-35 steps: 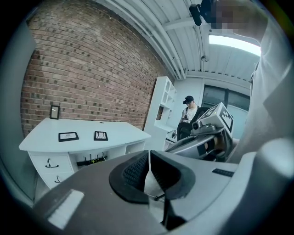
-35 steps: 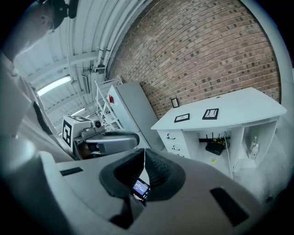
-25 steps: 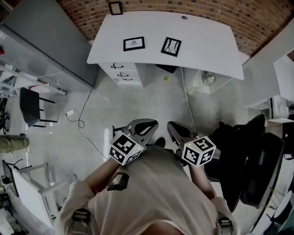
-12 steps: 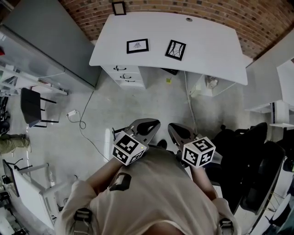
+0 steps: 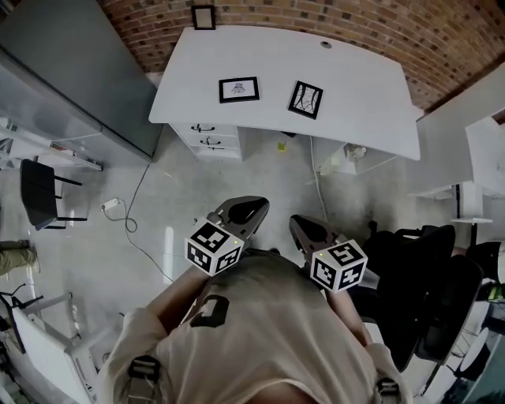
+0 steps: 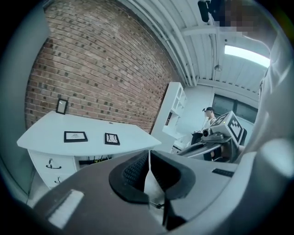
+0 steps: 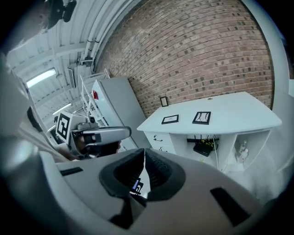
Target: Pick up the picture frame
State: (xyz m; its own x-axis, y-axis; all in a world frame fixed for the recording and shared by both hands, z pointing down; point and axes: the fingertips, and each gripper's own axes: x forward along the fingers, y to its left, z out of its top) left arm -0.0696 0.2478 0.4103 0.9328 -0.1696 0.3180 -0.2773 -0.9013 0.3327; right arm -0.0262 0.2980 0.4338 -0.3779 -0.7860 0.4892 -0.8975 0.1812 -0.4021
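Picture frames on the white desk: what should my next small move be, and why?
Probably step closer to the desk. The wide frame and the tilted frame lie flat on it, well beyond the left gripper and right gripper, both shut and empty near your body.

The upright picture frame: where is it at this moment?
In the head view the upright picture frame stands at the far left corner of the white desk, against the brick wall, beyond the left flat frame.
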